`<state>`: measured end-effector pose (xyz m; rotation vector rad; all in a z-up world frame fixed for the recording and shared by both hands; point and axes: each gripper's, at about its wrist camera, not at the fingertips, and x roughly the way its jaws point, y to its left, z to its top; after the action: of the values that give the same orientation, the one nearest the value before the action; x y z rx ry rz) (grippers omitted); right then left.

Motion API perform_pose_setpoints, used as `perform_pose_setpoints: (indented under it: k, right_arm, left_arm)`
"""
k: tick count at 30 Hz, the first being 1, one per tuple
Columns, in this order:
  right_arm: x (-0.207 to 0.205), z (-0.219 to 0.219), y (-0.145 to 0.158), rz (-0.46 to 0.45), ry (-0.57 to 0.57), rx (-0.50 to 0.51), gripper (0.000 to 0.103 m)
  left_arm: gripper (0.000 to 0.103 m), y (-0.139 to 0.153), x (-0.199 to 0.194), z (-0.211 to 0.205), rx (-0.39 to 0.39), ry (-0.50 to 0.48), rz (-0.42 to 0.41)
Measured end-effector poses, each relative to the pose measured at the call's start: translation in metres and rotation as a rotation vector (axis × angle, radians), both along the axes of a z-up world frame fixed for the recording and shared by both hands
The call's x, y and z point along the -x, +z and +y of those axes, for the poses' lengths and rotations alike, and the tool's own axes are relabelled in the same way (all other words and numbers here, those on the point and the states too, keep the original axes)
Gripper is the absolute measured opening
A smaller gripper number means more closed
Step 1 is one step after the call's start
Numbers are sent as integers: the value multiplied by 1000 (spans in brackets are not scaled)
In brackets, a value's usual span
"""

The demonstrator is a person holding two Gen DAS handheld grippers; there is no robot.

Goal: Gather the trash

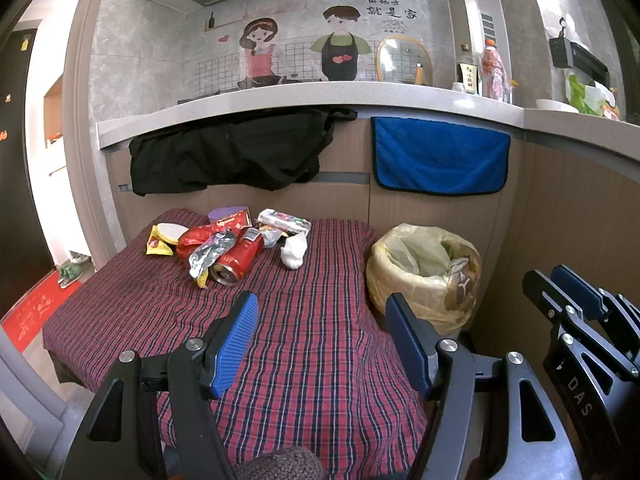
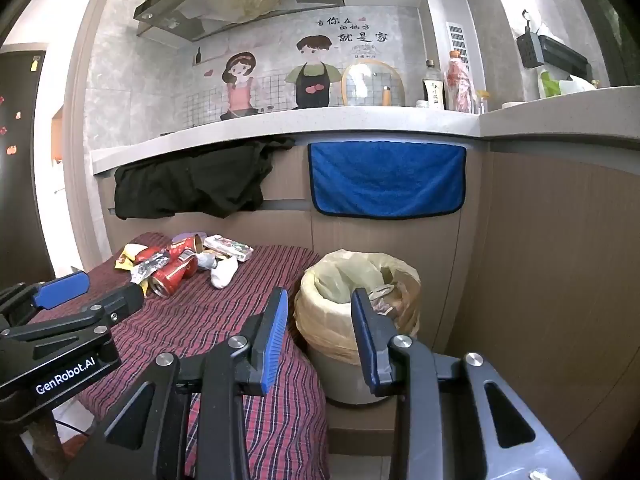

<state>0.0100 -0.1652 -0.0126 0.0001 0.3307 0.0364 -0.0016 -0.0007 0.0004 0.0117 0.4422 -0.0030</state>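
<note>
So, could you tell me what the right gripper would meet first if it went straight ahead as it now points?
Most likely the lined trash bin: the open right gripper frames its rim between its fingers, with nothing in between. Depth is hard to judge through the fisheye.

1. We see bare plaid cloth [image 1: 304,344] from the near edge up to the litter pile [image 1: 228,244]; nothing stands on that stretch.
2. The pile crowds the far end, close under the cabinet front [image 1: 344,200].
3. The lined bin [image 2: 356,304] stands just beside the table's right edge, its mouth open upward.
4. The countertop [image 1: 320,100] overhangs behind, with a black cloth [image 1: 228,156] and blue towel [image 1: 440,156] hanging from it.
</note>
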Motion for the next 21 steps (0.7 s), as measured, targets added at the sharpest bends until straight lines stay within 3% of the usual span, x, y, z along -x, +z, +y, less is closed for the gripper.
perform_pose_setpoints:
  k: [21]
  right_arm:
    - [-1,0,0,8,4,-2,32]
  left_arm:
    - [67,0,0,0,2,2,2]
